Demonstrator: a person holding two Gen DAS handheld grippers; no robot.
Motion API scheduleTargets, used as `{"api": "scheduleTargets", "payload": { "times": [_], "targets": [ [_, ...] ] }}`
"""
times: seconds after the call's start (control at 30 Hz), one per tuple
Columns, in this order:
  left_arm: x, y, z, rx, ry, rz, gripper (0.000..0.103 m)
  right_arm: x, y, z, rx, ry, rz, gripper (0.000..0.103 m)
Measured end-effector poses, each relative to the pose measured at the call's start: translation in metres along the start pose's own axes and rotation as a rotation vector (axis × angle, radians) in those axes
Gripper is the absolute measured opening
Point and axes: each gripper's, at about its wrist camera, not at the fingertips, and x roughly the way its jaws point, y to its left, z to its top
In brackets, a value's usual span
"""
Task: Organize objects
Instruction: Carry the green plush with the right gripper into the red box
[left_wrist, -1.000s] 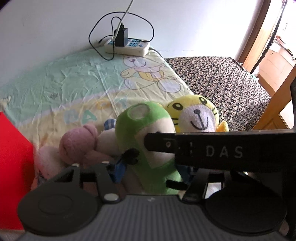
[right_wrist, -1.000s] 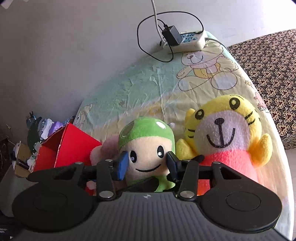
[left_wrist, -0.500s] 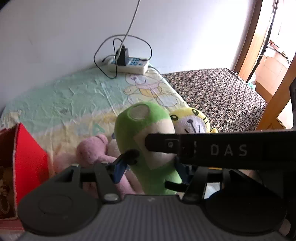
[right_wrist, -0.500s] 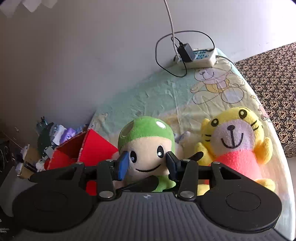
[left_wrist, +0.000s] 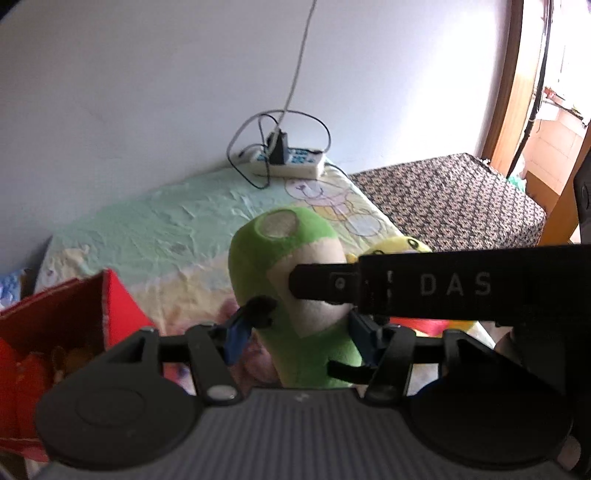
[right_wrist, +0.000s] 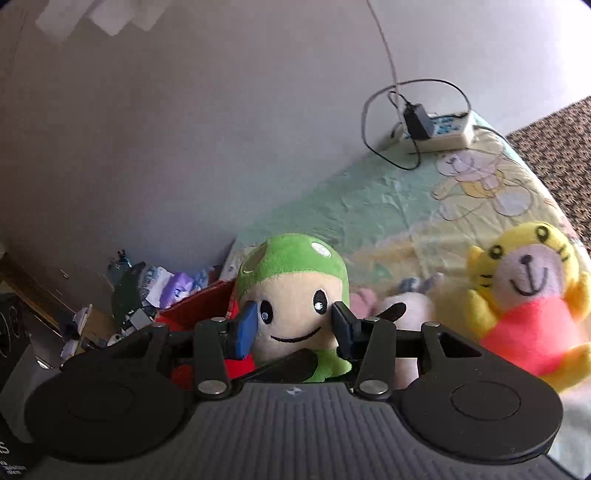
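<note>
A green mushroom plush (left_wrist: 295, 291) with a cream face (right_wrist: 291, 310) hangs in the air, held from two sides. My left gripper (left_wrist: 299, 328) is shut on its body from the side. My right gripper (right_wrist: 293, 326) is shut on its head from the front, and its finger (left_wrist: 321, 284) crosses the left wrist view. A red box (left_wrist: 74, 325) stands open at the left, also seen behind the plush (right_wrist: 199, 302). A yellow tiger plush (right_wrist: 528, 295) and a pink plush (right_wrist: 388, 302) lie on the bed.
A power strip (left_wrist: 291, 162) with looped cables lies on the pastel sheet (left_wrist: 166, 240) by the wall. A dark patterned cover (left_wrist: 450, 199) lies at the right. Clutter (right_wrist: 147, 288) sits on the floor left of the bed.
Both grippers have lifted the green plush and carried it left toward the red box. The tiger and pink plush have dropped away to the right.
</note>
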Motion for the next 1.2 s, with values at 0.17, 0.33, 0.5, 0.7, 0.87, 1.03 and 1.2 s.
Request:
{"api": "scheduleTargets", "payload": {
  "times": [0.17,0.33,0.5,0.7,0.87,1.03,1.2],
  "targets": [
    [-0.015,0.031,0.000,0.005,-0.013,0.021,0.059,0.021,0.032,-0.004,0.020,-0.010,0.025,0.047],
    [-0.035,0.076,-0.006,-0.009,-0.049,0.052,0.059,0.051,0.074,-0.009,0.002,-0.009,0.072,0.047],
    [-0.047,0.128,-0.019,-0.045,-0.069,0.098,0.059,0.096,0.111,-0.022,-0.022,0.027,0.103,0.047],
    [-0.048,0.197,-0.043,-0.096,-0.044,0.168,0.059,0.157,0.151,-0.043,-0.018,0.110,0.139,0.047],
    [-0.044,0.254,-0.065,-0.144,0.004,0.212,0.060,0.201,0.178,-0.062,-0.012,0.183,0.153,0.047],
    [-0.031,0.295,-0.085,-0.190,0.069,0.245,0.060,0.239,0.190,-0.078,0.004,0.266,0.143,0.047],
    [-0.015,0.320,-0.104,-0.211,0.143,0.273,0.061,0.264,0.191,-0.090,0.023,0.320,0.119,0.048]
  ]
}}
